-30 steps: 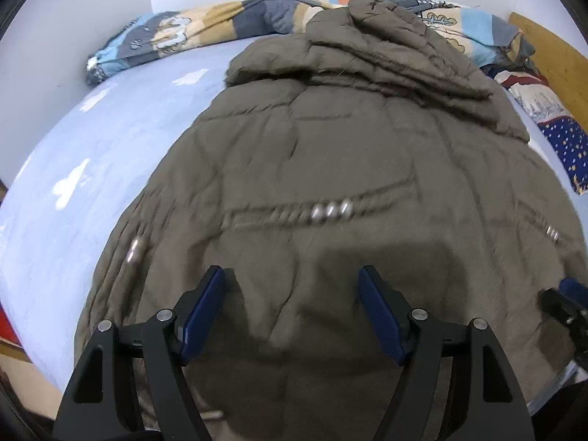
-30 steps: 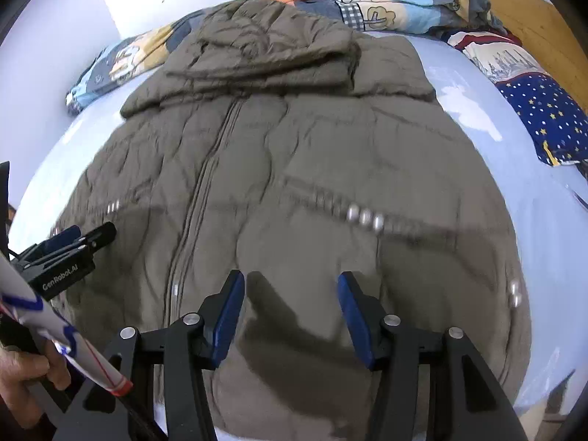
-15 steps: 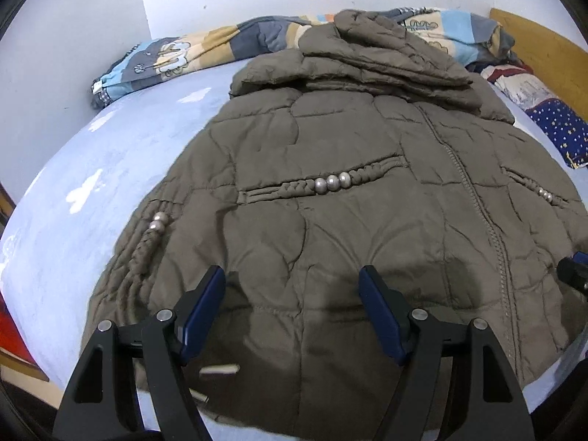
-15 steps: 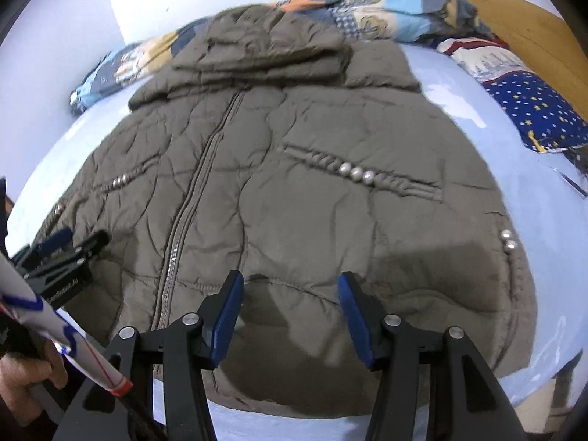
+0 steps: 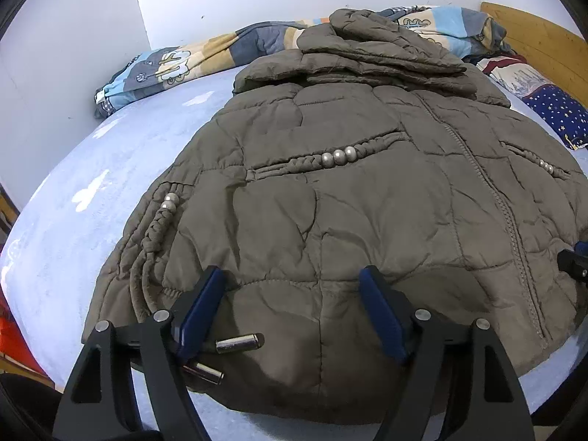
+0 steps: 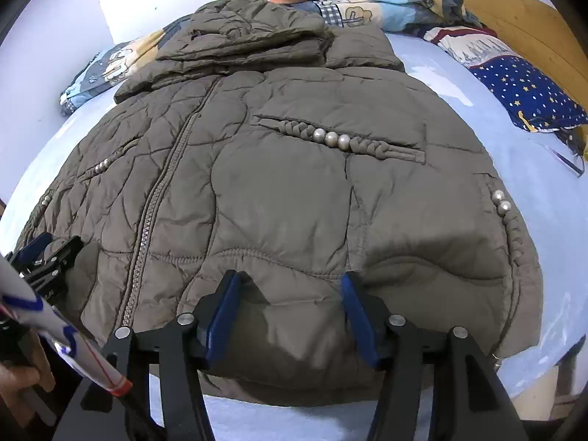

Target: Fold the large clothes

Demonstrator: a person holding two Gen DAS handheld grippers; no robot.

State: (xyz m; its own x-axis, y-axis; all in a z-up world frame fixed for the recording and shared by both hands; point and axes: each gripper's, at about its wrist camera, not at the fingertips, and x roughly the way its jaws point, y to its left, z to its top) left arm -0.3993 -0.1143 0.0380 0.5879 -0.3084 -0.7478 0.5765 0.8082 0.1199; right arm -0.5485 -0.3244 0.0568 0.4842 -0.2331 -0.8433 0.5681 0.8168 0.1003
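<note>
Olive-brown quilted jacket (image 5: 349, 191) is lying flat, zipped, unfolded on the blue bedsheet (image 5: 92, 191), and I am hovering left gripper (image 5: 294, 308) and right gripper (image 6: 290, 308) wide open, empty, at its hem.

Both views are bright and evenly lit from overhead, sharp across the centre with no motion blur; the white wall (image 5: 257, 3) at twelve o'clock is nearly blown out; soft dark shadows fall on the near hem of the quilted olive-brown padded jacket (image 5: 367, 198) at six o'clock — just ahead of each gripper; pale glare patches dot the light-blue bed sheet (image 6: 544, 198); fisheye bending curves every edge, with black vignette in the corners.
</note>
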